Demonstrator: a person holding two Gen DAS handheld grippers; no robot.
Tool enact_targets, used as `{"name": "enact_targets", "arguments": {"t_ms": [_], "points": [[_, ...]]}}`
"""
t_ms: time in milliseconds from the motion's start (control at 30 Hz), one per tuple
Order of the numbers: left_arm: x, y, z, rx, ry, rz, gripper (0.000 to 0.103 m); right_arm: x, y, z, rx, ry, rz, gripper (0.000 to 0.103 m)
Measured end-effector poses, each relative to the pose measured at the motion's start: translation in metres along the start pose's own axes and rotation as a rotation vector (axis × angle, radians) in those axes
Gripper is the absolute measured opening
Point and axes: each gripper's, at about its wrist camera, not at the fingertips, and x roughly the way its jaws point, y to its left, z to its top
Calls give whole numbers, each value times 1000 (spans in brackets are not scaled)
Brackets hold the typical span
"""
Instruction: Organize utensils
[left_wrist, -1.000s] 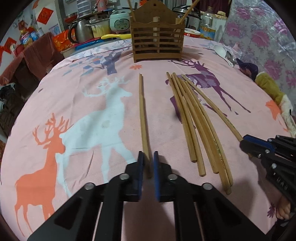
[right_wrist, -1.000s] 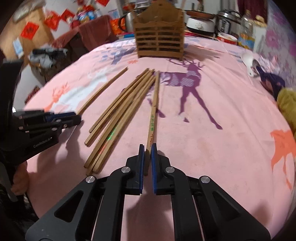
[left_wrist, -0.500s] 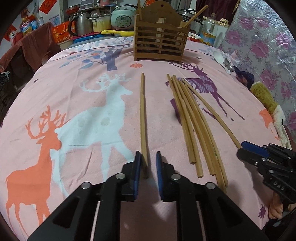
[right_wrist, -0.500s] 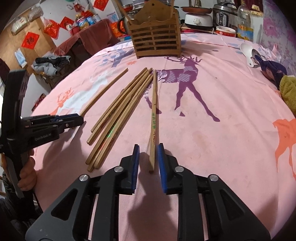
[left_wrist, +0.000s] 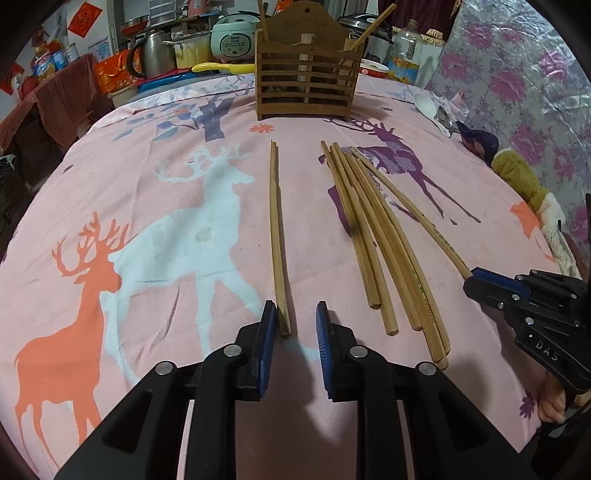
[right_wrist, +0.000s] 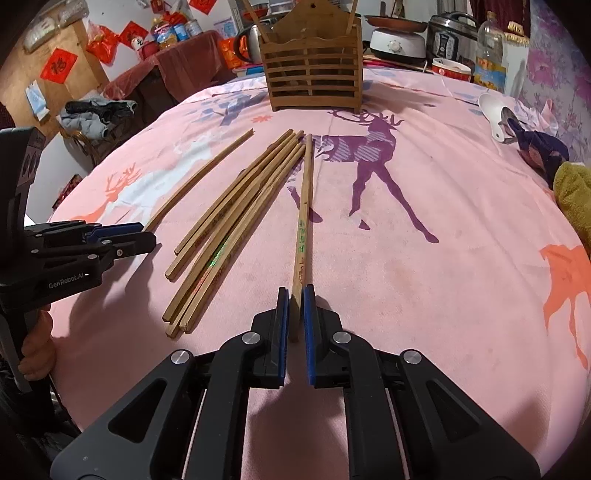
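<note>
Wooden chopsticks lie on the pink deer tablecloth in front of a slatted wooden holder (left_wrist: 308, 85) (right_wrist: 314, 81). One single chopstick (left_wrist: 275, 221) (right_wrist: 199, 181) lies apart on the left, its near end between the open jaws of my left gripper (left_wrist: 295, 308) (right_wrist: 147, 240), close to the left pad but not squeezed. A bundle of several chopsticks (left_wrist: 369, 229) (right_wrist: 236, 221) lies in the middle. My right gripper (right_wrist: 295, 291) (left_wrist: 476, 280) is shut on the near end of the green-printed chopstick (right_wrist: 303, 221) (left_wrist: 413, 206), which rests on the cloth.
A white spoon (right_wrist: 491, 110), a dark cloth (right_wrist: 539, 151) and a yellow-green soft thing (left_wrist: 517, 173) lie along the right edge. Rice cookers, a kettle and bottles stand behind the holder. A hand (right_wrist: 35, 347) grips the left tool.
My left gripper's jaws have parted from around the single chopstick's end. The right jaws opened half a second ago and have closed again on the green-printed chopstick.
</note>
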Motion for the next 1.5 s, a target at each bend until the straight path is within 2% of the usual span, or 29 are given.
{"name": "enact_targets", "arguments": {"t_ms": [67,333,533,833,1067,1133,1267,1333,1500], "points": [[-1,1,-1,-5,-5,3,7,0,0,0,7,-3,6,8],[-14,2,10,-18,-51,-3,6,-8,-5,3,38,-44,30,6],[-52,-1,44,-3,-161,15,6,-34,-7,24,51,-139,23,6],[-83,-8,120,-13,-250,-13,6,-76,-7,95,29,-304,13,6],[-86,-17,182,-35,-303,-27,6,-62,-19,158,87,-326,45,7],[-85,-14,193,-50,-318,-29,6,-55,-22,169,96,-321,51,7],[-84,-1,221,-115,-343,-84,6,-42,-31,197,135,-317,52,7],[-88,2,234,-132,-363,-76,6,-40,-33,208,148,-324,48,7],[-122,7,256,-155,-487,-63,6,-57,-29,238,135,-401,33,7]]}}
